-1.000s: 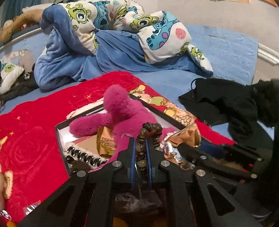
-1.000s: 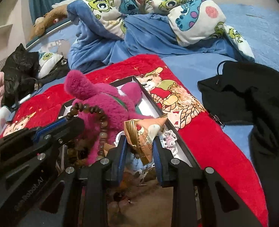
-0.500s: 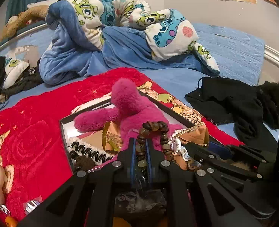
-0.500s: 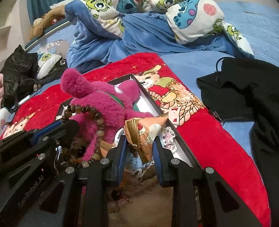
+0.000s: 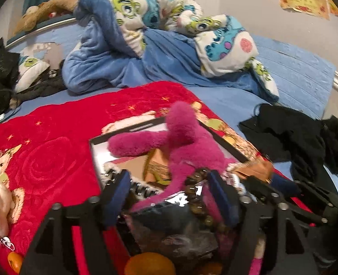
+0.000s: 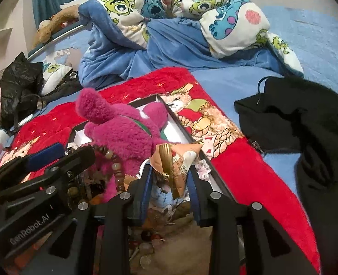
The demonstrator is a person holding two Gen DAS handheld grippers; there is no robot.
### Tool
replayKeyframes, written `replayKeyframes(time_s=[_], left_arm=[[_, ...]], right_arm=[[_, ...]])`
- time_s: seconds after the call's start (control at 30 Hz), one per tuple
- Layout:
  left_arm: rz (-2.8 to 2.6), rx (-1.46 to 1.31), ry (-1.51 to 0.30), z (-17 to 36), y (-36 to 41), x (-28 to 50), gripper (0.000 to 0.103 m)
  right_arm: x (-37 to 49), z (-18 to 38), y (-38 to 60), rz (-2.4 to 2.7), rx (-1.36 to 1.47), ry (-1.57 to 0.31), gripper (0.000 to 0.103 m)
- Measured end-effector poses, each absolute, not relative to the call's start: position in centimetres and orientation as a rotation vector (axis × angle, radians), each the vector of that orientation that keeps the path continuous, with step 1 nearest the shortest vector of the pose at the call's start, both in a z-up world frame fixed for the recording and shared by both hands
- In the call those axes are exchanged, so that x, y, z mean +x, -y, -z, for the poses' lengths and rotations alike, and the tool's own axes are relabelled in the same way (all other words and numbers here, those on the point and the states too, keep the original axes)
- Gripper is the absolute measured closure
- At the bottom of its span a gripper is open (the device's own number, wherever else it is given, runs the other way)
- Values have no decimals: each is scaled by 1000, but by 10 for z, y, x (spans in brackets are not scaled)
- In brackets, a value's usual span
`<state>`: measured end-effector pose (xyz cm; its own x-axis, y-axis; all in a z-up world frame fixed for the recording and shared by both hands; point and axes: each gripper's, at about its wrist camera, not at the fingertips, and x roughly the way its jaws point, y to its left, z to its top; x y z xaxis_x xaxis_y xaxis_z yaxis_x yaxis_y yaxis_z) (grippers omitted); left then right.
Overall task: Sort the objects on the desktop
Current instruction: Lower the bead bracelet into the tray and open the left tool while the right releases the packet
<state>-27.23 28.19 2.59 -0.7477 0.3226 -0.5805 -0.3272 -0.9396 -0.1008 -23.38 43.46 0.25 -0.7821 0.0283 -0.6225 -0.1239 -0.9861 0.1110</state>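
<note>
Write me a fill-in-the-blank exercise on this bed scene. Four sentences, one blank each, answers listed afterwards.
1. The tray rests on a ____ blanket.
2. The plush toy lying in the tray is ____.
3. The bracelet draped against the toy is strung from brown ____.
4. The clothing on the sheet to the right of the blanket is ____.

Missing words: red; pink; beads; black.

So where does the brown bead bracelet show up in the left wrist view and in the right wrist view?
Left wrist view: the bead bracelet lies low in the centre, between the open fingers of the left gripper, just released.
Right wrist view: the bracelet sits left of centre, draped over the pink plush.
Shared landmark: the pink plush toy in the black-rimmed box.
</note>
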Motion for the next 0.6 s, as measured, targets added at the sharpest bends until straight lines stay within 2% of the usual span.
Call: replayKeyframes(time_s=[0.03,0.1,0.13,0.17,0.2,0.27,0.33,0.6], left_arm=[[-2666,-870,-5,-26,-279,-273,14],[-2699,-854,4,-29,-273,-274,3],[-2709,-842,13,-31,-269,-274,0],[-2709,-826,30,-33,-265,-275,0],[-2698,-819,51,-36,-261,-275,0],[-2682,-816,63,-40,-257,-276,0],[-2698,-801,40,-43,-256,-274,0],[-2734,-770,-42,-48,-261,-267,0]], right_arm=[[-232,-4,-436,-2876,-990,-218,62],[-229,-8,-437,-2878,-960,-198,57],[-229,-10,-438,-2873,-952,-193,50],[-227,-12,-440,-2864,-935,-193,39],[-225,-14,-443,-2865,-921,-201,34],[-222,-19,-448,-2861,-893,-230,14],[-220,-22,-453,-2836,-868,-237,0],[-213,-35,-455,-2851,-838,-254,0]])
